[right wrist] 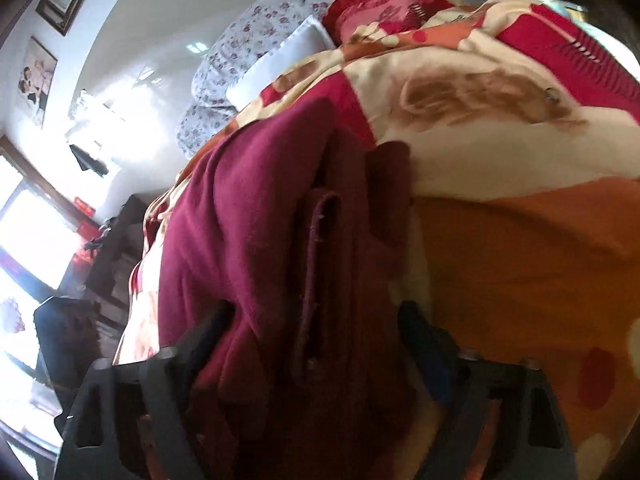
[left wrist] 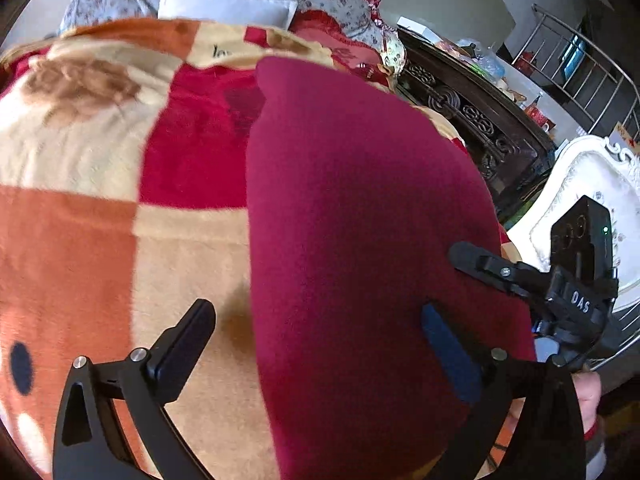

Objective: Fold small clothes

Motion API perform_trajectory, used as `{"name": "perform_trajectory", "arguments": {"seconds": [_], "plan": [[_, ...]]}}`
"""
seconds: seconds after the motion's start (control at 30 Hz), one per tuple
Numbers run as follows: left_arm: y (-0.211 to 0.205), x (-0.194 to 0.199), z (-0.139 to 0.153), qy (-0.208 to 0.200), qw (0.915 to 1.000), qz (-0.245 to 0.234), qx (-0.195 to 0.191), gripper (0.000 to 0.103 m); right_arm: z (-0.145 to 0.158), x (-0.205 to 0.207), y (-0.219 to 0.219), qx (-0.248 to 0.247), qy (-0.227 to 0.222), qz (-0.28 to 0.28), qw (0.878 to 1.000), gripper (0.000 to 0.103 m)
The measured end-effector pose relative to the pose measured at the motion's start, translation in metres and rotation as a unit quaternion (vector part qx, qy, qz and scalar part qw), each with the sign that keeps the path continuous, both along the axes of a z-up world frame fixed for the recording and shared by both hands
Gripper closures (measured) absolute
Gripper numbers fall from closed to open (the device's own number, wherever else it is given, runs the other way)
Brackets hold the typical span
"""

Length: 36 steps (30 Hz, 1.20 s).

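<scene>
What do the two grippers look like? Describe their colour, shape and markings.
The left gripper is matte black, with two angled fingers on slotted black arms joined by silver bolts; the inner pad of one finger looks dark blue. The right gripper is the same black build, with a boxy body lettered "DAS" in white and a small green light. A red cuff shows at the hand.

A maroon garment (left wrist: pixel 360 220) lies folded on the patterned blanket (left wrist: pixel 80 160).

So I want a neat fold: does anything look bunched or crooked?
Yes. The maroon garment is bunched in thick ridges by the right gripper, with a hem strip standing up. In the left view it lies smooth on the blanket.
</scene>
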<state>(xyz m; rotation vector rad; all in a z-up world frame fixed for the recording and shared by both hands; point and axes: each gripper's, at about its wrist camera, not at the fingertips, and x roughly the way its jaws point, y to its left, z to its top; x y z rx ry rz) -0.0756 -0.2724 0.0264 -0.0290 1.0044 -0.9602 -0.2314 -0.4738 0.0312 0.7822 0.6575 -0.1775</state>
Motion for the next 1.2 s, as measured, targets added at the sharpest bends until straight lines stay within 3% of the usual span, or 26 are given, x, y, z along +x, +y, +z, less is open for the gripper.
{"name": "perform_trajectory", "arguments": {"seconds": [0.07, 0.1, 0.13, 0.23, 0.3, 0.57, 0.7, 0.77, 0.83, 1.0, 1.1, 1.13, 1.2], "plan": [[-0.001, 0.002, -0.005, 0.016, 0.9998, -0.005, -0.006, 0.002, 0.005, 0.001, 0.006, -0.013, 0.001, 0.001, 1.000, 0.039], [-0.001, 0.000, -0.004, 0.015, 0.9997, -0.014, -0.012, 0.008, 0.010, 0.000, 0.010, -0.026, 0.003, 0.002, 1.000, 0.044], [-0.001, -0.002, -0.002, 0.014, 0.9993, -0.029, -0.020, 0.031, 0.016, -0.001, 0.015, -0.039, 0.004, 0.003, 0.999, 0.045], [0.004, -0.016, 0.014, -0.022, 0.9984, -0.048, -0.018, 0.050, 0.030, -0.007, 0.025, -0.048, -0.004, 0.006, 0.999, 0.049], [0.015, -0.024, 0.025, -0.029, 0.9980, -0.053, -0.021, 0.054, 0.043, -0.013, 0.038, -0.047, -0.015, 0.017, 0.999, 0.049], [0.102, -0.067, 0.060, -0.040, 0.9981, -0.042, -0.022, 0.054, 0.063, -0.039, 0.117, -0.039, -0.024, 0.090, 0.995, 0.049], [0.144, -0.092, 0.045, -0.029, 0.9994, -0.017, 0.004, 0.054, 0.039, -0.042, 0.153, -0.022, 0.014, 0.120, 0.992, 0.043], [0.155, -0.102, 0.030, -0.029, 0.9988, -0.012, 0.037, 0.053, 0.020, -0.044, 0.165, -0.031, 0.062, 0.131, 0.989, 0.042], [0.159, -0.108, 0.013, -0.028, 0.9971, -0.011, 0.071, 0.050, 0.015, -0.052, 0.170, -0.039, 0.076, 0.122, 0.989, 0.040], [0.168, -0.114, 0.033, -0.091, 0.9919, 0.019, 0.087, 0.043, 0.060, -0.085, 0.168, -0.086, 0.006, 0.065, 0.994, 0.039], [0.173, -0.116, 0.052, -0.155, 0.9820, 0.049, 0.096, 0.028, 0.082, -0.078, 0.190, -0.163, -0.008, 0.094, 0.982, 0.043], [0.171, -0.116, 0.055, -0.168, 0.9788, 0.054, 0.104, 0.025, 0.085, -0.072, 0.198, -0.185, -0.005, 0.104, 0.977, 0.049], [0.168, -0.115, 0.055, -0.183, 0.9746, 0.063, 0.113, 0.025, 0.081, -0.057, 0.207, -0.208, 0.003, 0.115, 0.971, 0.054]]}}
